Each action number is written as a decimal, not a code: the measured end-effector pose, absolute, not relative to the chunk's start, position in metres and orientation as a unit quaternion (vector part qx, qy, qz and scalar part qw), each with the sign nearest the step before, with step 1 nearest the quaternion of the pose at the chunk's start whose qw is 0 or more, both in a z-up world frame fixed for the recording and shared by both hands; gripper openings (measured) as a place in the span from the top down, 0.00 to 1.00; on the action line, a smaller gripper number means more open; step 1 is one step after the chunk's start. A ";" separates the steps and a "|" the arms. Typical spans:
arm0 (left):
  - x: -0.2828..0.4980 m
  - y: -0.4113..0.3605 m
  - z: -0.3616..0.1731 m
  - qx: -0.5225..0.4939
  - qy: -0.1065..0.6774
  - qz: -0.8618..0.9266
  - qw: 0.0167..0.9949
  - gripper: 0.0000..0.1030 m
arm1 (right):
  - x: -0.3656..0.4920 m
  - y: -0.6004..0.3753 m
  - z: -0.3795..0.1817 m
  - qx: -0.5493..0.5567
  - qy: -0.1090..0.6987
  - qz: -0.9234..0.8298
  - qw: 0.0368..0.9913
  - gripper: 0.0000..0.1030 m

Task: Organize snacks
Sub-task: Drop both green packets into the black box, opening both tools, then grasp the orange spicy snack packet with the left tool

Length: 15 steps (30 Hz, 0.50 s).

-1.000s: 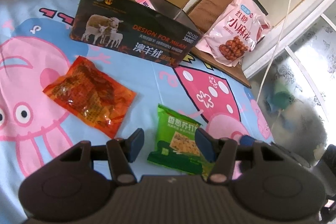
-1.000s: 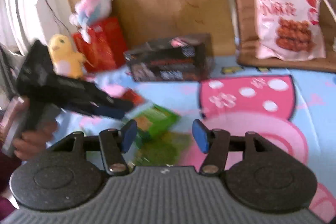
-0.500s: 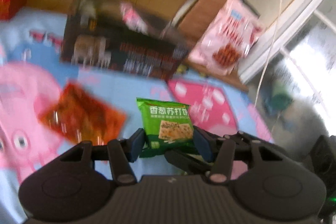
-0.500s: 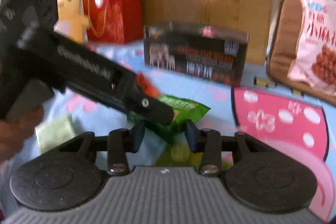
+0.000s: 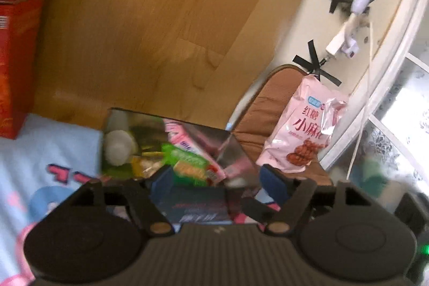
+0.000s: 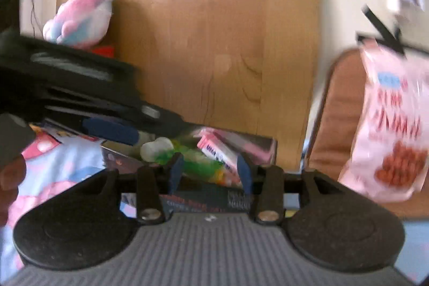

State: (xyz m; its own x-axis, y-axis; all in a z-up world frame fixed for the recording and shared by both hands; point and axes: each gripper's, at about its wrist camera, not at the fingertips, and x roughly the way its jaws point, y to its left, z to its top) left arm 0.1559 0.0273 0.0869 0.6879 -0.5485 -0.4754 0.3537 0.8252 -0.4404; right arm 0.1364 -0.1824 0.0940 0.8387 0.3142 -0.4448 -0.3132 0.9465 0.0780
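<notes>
We have both grippers over the dark box on the cartoon bedsheet: the left gripper is opening and has let go, with the green cracker packet lying free in the box, and the right gripper is opening too, pressing on nothing. We count in the box one green packet, one pink packet, one white item and some blurred wrappers. One large pink snack bag remains outside against the cushion, so we judge the task well along but unfinished.

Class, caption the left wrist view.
Left hand-held gripper opening above the dark box, green cracker pack dropping in.
</notes>
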 end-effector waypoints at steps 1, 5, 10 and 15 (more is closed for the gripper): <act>0.147 0.038 0.082 -0.161 0.307 -0.241 0.906 0.27 | 0.129 -0.193 0.092 0.026 0.236 0.175 0.956 0.46; 0.135 0.083 0.054 -0.211 0.354 -0.218 0.885 0.27 | 0.103 -0.210 0.074 0.084 0.295 0.223 0.925 0.45; 0.127 0.107 0.021 -0.230 0.396 -0.201 0.866 0.38 | 0.094 -0.211 0.048 0.197 0.400 0.279 0.850 0.60; 0.110 0.089 0.002 -0.207 0.403 -0.199 0.869 0.50 | 0.091 -0.189 0.036 0.234 0.429 0.275 0.828 0.67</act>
State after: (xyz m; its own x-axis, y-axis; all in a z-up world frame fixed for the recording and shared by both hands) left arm 0.1102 0.0894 0.0016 0.5955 -0.5129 -0.6183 0.1788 0.8350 -0.5204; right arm 0.0908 -0.1886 0.0362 0.4808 0.6560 -0.5818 -0.2541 0.7393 0.6236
